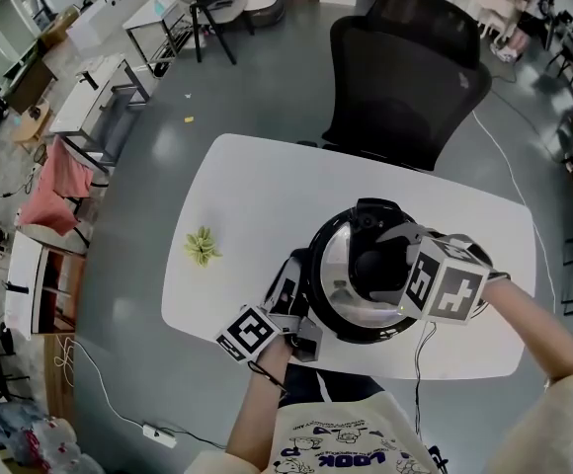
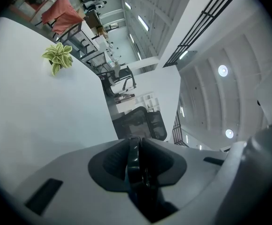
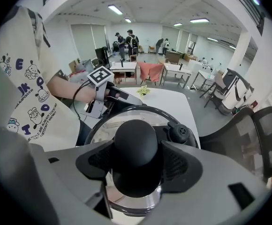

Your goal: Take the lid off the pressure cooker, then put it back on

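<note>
Lid (image 1: 338, 255) sits on the pressure cooker (image 1: 366, 332) near the table's (image 1: 247, 196) front edge. Left gripper (image 1: 301, 306) clamps the side handle (image 2: 135, 172), right gripper (image 3: 136, 168) grips the knob (image 3: 136, 146); removal seems pending.

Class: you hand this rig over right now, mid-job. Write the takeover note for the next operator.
Left gripper: shut on the cooker's side handle, steadying it.
Right gripper: closed around the lid knob.
Pressure cooker stands on the white table, lid on it.
Done: both grips taken; whether the lid has already been off, the pictures don't show.
Left: if not, lift the lid off, then refit it.
</note>
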`<state>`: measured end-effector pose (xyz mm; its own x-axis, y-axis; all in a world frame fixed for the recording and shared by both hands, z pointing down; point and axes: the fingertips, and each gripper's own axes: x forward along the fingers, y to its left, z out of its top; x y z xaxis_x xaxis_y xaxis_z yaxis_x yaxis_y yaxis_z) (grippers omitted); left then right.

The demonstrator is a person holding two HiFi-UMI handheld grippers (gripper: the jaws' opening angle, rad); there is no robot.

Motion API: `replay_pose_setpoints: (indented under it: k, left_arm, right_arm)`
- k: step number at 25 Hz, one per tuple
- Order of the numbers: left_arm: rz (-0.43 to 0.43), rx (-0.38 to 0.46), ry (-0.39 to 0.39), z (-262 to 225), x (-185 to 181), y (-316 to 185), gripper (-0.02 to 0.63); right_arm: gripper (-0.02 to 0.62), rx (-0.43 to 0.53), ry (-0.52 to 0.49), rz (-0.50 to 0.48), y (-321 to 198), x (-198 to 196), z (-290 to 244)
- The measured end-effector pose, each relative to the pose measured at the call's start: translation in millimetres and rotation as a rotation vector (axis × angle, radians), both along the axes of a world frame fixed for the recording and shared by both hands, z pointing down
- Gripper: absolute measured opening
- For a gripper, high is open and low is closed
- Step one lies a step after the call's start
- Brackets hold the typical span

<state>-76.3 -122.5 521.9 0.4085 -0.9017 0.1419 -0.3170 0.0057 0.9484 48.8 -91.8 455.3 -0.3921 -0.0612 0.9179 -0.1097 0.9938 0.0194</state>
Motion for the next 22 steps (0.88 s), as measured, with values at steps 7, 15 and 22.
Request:
replay_pose_setpoints:
  k: [7, 15, 22]
  left_arm:
    - [-0.001, -0.009, 0.005, 0.2, 0.8, 2.5, 0.094]
    - [-0.006, -0.018, -0.008, -0.4, 0.0, 4.8, 0.095]
    - [-0.012, -0.022, -0.02, -0.7, -1.7, 6.0, 0.095]
  right_arm:
    - [0.301, -0.061, 0.069, -0.02, 5.7, 2.0, 4.6]
    - [0.296, -0.099, 0.14, -0.05, 9.0, 0.6, 6.5]
    - [0.295, -0.092, 0.13, -0.028, 9.2, -1.5, 5.4]
